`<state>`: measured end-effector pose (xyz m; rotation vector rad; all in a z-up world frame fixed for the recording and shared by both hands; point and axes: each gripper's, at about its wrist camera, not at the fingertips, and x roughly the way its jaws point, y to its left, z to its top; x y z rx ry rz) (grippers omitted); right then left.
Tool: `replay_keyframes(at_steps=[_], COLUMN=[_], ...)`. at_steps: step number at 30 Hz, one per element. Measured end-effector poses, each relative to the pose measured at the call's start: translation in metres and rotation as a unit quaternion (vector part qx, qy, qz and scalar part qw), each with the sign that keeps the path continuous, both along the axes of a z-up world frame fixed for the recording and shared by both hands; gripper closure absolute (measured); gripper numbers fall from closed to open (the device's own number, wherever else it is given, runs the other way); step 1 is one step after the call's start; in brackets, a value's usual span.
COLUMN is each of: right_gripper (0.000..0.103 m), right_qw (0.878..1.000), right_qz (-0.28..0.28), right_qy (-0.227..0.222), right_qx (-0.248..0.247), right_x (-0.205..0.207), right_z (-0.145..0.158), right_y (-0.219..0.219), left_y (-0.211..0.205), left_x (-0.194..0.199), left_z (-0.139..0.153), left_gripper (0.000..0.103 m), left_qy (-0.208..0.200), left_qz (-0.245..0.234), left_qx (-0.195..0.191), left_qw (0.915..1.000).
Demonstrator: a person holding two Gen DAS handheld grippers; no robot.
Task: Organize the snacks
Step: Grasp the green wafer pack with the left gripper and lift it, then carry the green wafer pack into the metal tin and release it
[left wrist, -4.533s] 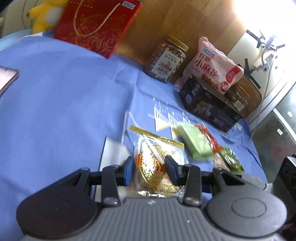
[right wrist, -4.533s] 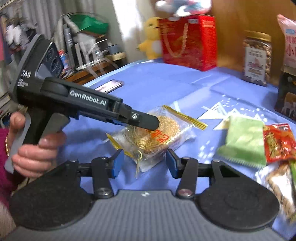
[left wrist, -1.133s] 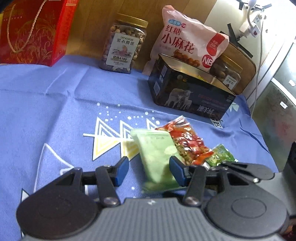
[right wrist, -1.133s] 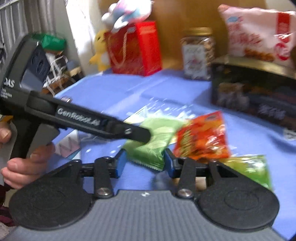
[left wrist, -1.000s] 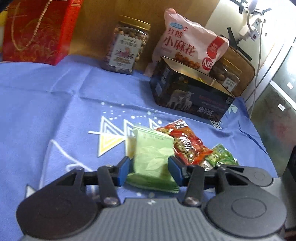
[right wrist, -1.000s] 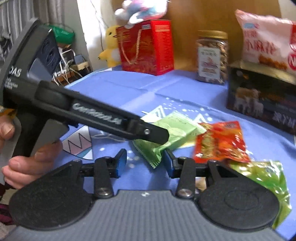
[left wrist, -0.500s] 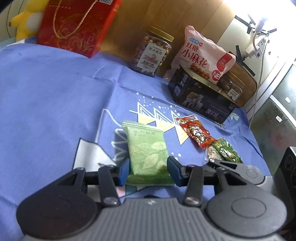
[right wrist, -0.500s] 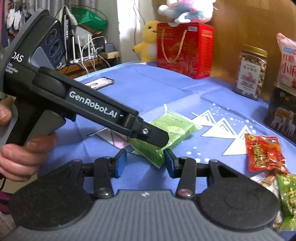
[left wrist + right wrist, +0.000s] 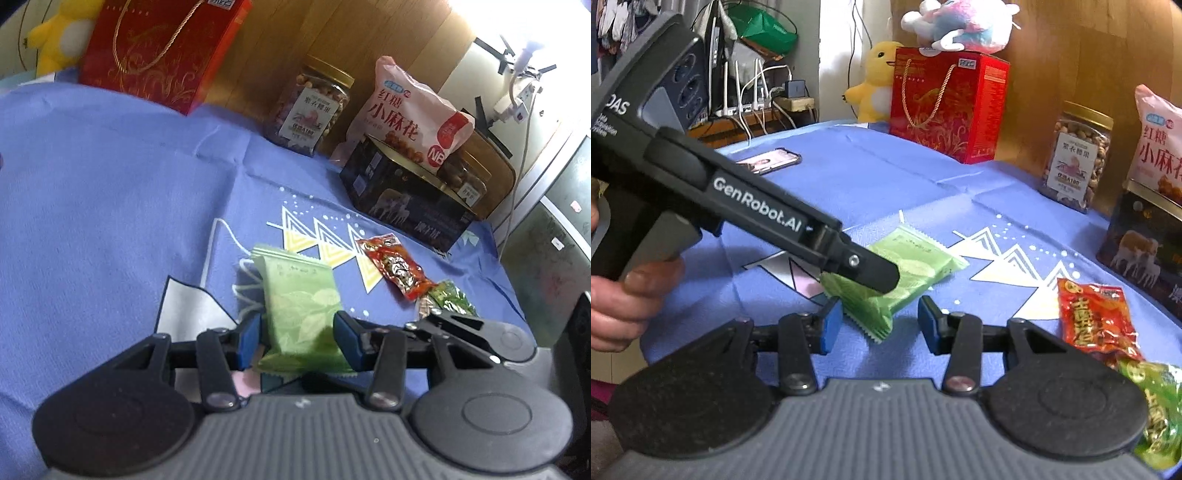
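Left tongs point(image 9: 297, 341): closed on the pale green packet point(image 9: 303, 310); both blue pads press its long edges near the wrapper's near end.
Right tongs point(image 9: 873, 325): part open and empty; one corner of the green packet lies between the pads, neither pad on it.
Green packet's place: low over the blue-clothed counter point(image 9: 110, 206), on the side of the red snack packet point(image 9: 395, 266) away from the dark tin point(image 9: 406, 199), apart from both.
Doing the step well: I judge this is carrying the packet to its spot; keep the squeeze light so the wrapper does not buckle, hold it level, set it flat before letting go, and keep the right tongs clear of the left.
Count, loose packets: one pale green, one red, one dark green point(image 9: 448, 301).
Count, back row: one red gift box point(image 9: 159, 51), one nut jar point(image 9: 314, 107), one pink bag point(image 9: 410, 114), one dark tin.
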<state>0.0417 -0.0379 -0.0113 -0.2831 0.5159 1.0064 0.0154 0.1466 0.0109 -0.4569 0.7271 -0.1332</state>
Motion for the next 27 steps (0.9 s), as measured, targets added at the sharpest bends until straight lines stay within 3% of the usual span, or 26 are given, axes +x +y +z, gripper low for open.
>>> replay_keyframes(at_steps=[2,13,18,27], right_gripper=[0.056,0.065,0.065,0.065], right_qw=[1.0,0.999,0.997,0.987], right_qz=[0.003,-0.026,-0.051,-0.132], right_qy=[0.003,-0.017,-0.026,-0.049], right_qx=[0.0,0.038,0.046,0.073], right_x=[0.0,-0.003,0.006,0.049], right_z=[-0.004,0.009,0.014,0.032], right_y=[0.001,-0.017,-0.036,-0.093], left_y=[-0.004,-0.027,-0.045,-0.113], left_x=[-0.001,0.001,0.024,0.094], left_z=[0.0,0.022,0.034,0.068], left_gripper=[0.065,0.064,0.064,0.062], left_qy=[0.0,-0.029,-0.031,-0.061], left_qz=[-0.004,-0.034,-0.062,-0.131], left_qx=[0.003,0.022,0.03,0.087], left_qw=[1.0,0.9988,0.9971,0.9857])
